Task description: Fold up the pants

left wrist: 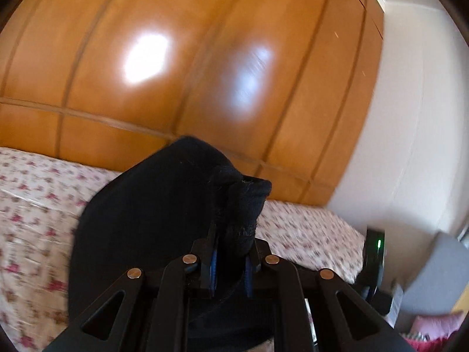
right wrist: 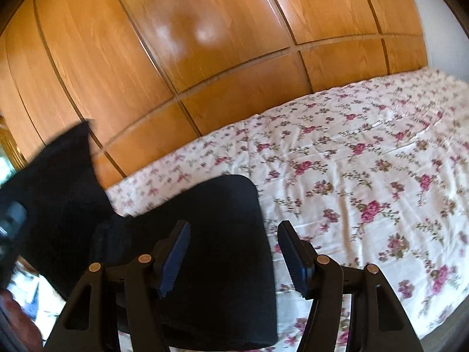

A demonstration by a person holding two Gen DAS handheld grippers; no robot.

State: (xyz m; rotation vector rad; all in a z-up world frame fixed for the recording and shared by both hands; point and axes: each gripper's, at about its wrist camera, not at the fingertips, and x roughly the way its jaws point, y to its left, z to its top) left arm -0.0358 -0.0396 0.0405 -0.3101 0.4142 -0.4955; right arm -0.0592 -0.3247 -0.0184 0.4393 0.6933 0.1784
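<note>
Lifting one end of the black pants (left wrist: 164,211) in your left claw (left wrist: 231,252), you have its jaws pinched narrow on a bunched edge of the cloth, raised above the floral bed sheet (left wrist: 32,205). The rest of the garment lies on the bed below your right claw (right wrist: 231,252), its flat folded part ending in a rounded corner just beyond the left finger, with a lifted flap trailing up to the far left of that view. Your right claw stands wide and holds nothing; the cloth sits under and slightly left of its gap, the bare sheet to its right. The wooden wardrobe (right wrist: 181,38) runs behind the bed. Your right claw is probably the nearer to the lying end.
</note>
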